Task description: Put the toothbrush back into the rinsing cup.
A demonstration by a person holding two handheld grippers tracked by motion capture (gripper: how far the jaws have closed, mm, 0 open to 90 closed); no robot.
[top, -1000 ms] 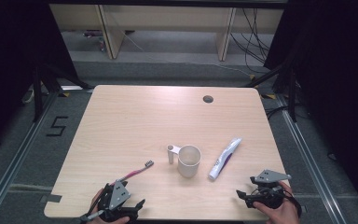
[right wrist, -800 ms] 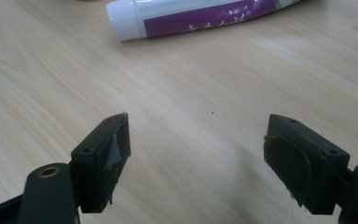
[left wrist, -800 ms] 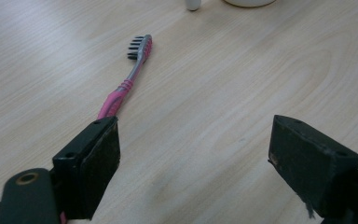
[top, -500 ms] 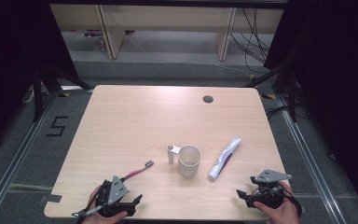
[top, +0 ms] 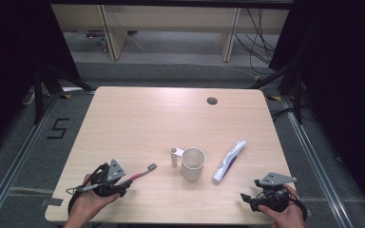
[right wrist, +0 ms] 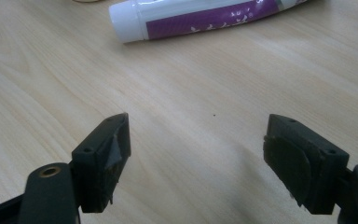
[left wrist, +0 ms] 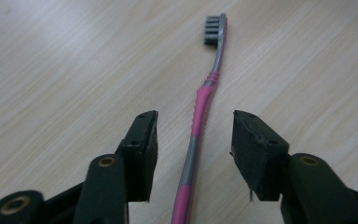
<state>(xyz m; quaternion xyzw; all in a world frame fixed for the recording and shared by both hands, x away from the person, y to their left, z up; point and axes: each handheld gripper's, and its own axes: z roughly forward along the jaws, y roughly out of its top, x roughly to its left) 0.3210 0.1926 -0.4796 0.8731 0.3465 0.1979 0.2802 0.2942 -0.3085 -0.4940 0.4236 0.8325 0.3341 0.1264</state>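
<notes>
Left gripper [left wrist: 193,140] jaws half-closed and just been closing round the pink-and-grey plastic toothbrush [left wrist: 200,116], w/ gaps both sides, not gripping yet. Brush lies flat on the pale wood tabletop [top: 138,123], bristles toward 12 o'clock. Keep handle centred, squeeze evenly, then lift. Right gripper [right wrist: 196,158] jaws wide, empty.

**Both tools low at my near edge**

My left tool [top: 123,183] lies low in my left hand [top: 88,204], angled up and to the right; its jaws have just been closing and stand half apart, pads gripping nothing. My right tool [top: 244,197] sits low in my right hand [top: 285,213], pointing left, jaws wide apart.
</notes>
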